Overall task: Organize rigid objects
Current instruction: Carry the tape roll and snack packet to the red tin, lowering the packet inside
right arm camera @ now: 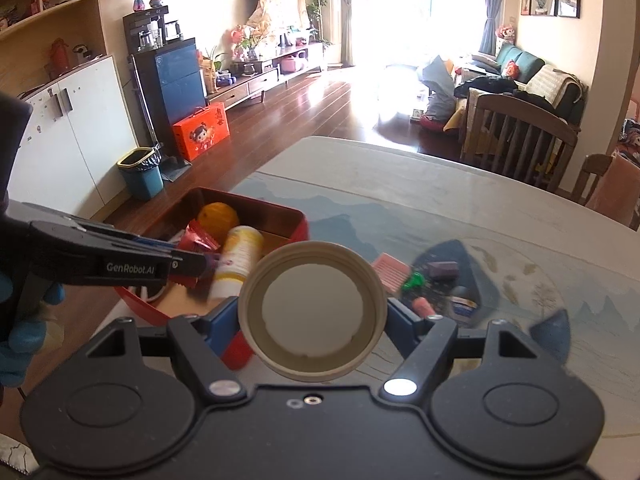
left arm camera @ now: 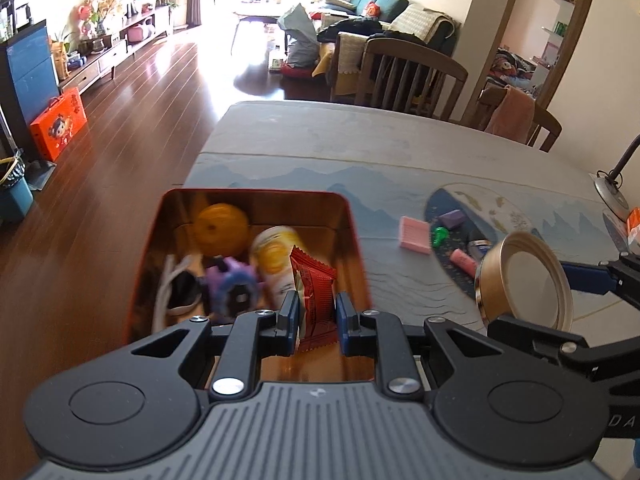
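red tin box (left arm camera: 360, 240) sits at the table's (left arm camera: 340, 140) left edge, already holding an orange (left arm camera: 220, 230), a yellow-white bottle (left arm camera: 276, 264), a purple toy (left arm camera: 232, 284) and some white cord (left arm camera: 170, 280).

left gripper (left arm camera: 316, 316) hangs over the box, jaws narrow, pinching a red snack sachet (left arm camera: 314, 292) upright by its lower half. sachet looks light and crinkly, foil likely slick; the grip across the flat faces looks fine, a seam-edge hold would probably slip. reads as a drop into the box, not yet released.

right gripper (right arm camera: 312, 316) has jaws wide, clamped on the outer rim of a round gold-beige lid (right arm camera: 312, 312), open face toward the camera. in the left view it is off to the right of the box, above the table. lid looks rigid, thin-walled and light; the smooth rim could rotate between the pads, so squeezing across the full diameter is the right hold, with modest force to avoid denting.

further right, loose on the table mat: pink ridged block (left arm camera: 416, 235), green piece (left arm camera: 440, 236), purple block (left arm camera: 452, 218), pink tube (left arm camera: 464, 260), and a small blue-labelled item (left arm camera: 480, 245) too blurred to name. small rigid pieces, probably best pinched across short sides.
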Tool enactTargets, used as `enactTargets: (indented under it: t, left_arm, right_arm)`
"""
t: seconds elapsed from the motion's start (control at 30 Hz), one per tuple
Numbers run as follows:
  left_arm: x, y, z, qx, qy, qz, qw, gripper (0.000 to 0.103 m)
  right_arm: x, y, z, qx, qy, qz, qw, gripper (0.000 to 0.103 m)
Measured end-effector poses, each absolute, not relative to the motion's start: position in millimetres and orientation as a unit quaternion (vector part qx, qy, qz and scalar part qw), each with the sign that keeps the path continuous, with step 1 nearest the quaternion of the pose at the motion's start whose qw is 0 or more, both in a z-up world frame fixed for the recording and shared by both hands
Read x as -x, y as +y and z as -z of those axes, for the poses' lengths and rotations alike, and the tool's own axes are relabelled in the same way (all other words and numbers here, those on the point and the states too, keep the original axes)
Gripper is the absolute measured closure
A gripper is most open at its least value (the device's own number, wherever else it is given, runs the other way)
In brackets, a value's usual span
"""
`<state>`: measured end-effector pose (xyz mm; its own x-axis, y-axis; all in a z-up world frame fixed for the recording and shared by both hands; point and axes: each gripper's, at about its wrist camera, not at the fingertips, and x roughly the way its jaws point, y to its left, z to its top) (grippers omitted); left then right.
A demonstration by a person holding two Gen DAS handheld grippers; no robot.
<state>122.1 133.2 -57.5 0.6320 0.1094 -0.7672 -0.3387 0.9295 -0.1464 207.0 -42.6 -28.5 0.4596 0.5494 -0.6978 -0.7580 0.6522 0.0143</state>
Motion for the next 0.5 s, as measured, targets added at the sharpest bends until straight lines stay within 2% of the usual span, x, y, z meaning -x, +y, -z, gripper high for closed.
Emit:
enactTargets:
  t: [0.5]
  left_arm:
    - [-109,186,93,0.144,0.453,-0.113,0.873,0.084]
  right_arm:
    - [-201,31,49,0.181,0.343,-0.404,0.829,0.027]
